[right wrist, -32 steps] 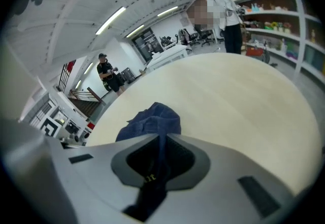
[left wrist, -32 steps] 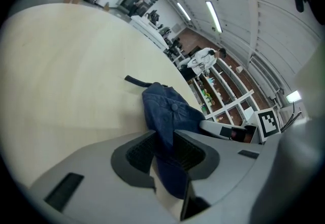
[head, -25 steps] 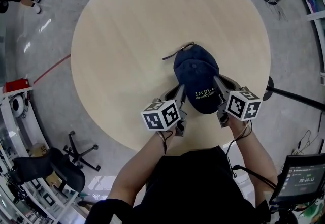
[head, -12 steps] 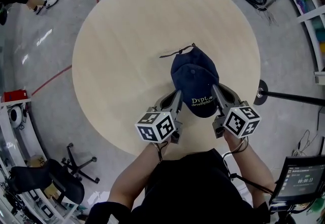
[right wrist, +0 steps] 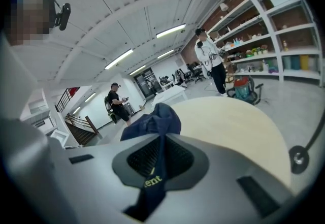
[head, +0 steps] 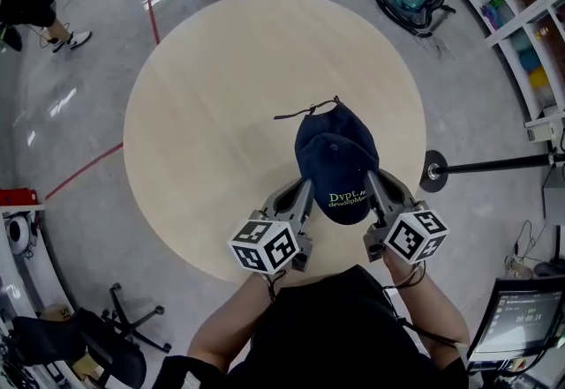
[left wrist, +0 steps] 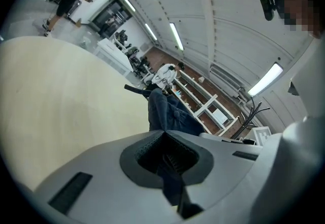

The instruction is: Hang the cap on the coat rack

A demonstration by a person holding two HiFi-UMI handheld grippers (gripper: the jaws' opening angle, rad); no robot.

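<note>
Your left tool (head: pixel 306 191) and right tool (head: pixel 372 180) each pinched one side of the cap (head: pixel 334 145), held between them over the tabletop (head: pixel 203 114).

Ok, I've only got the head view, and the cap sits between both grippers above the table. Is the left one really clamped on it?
Observer: Yes, in its own view the left gripper has its jaws shut on a fold of the cap.
Operator: And the right?
Observer: The right gripper pinches the fabric at the yellow lettering.
Operator: Does that stand have hooks?
Observer: Dark curved hooks show in the left gripper view beyond the cap, probably its top.
</note>
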